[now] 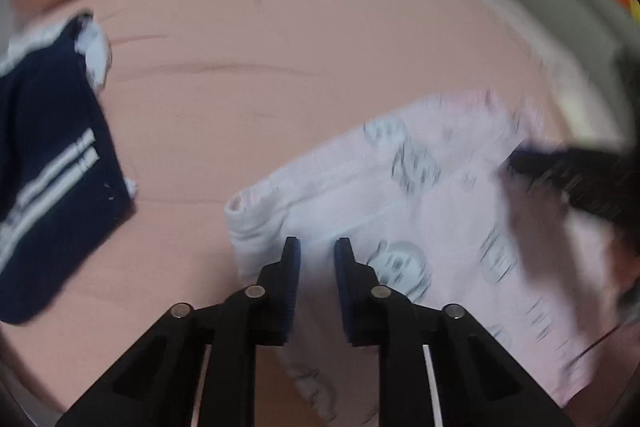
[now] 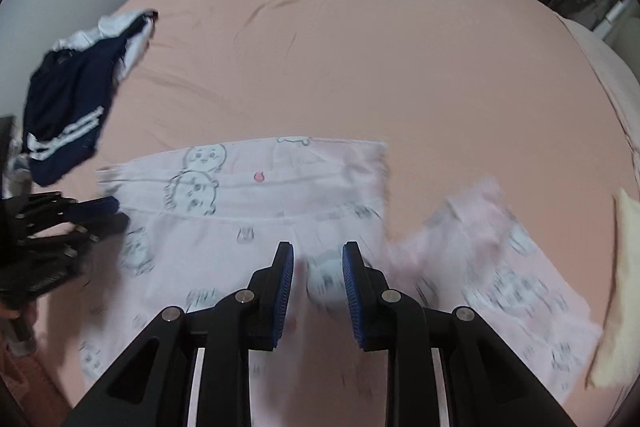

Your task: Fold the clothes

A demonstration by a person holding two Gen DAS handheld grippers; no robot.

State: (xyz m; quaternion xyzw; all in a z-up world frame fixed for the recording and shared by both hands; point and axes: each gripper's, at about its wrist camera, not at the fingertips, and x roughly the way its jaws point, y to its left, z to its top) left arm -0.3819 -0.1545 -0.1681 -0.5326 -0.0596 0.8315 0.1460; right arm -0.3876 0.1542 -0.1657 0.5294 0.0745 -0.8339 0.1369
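Both your hand-held grippers, left (image 1: 317, 247) and right (image 2: 318, 253), hover open over the pink cartoon-print pajama pants (image 2: 256, 195) spread on the bed (image 2: 360, 47).

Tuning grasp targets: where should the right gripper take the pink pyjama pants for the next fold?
Probably the free far-right corner of the pink pants, near the straight hem edge. It lies flat on the bed sheet, so the right gripper should come low from the right.
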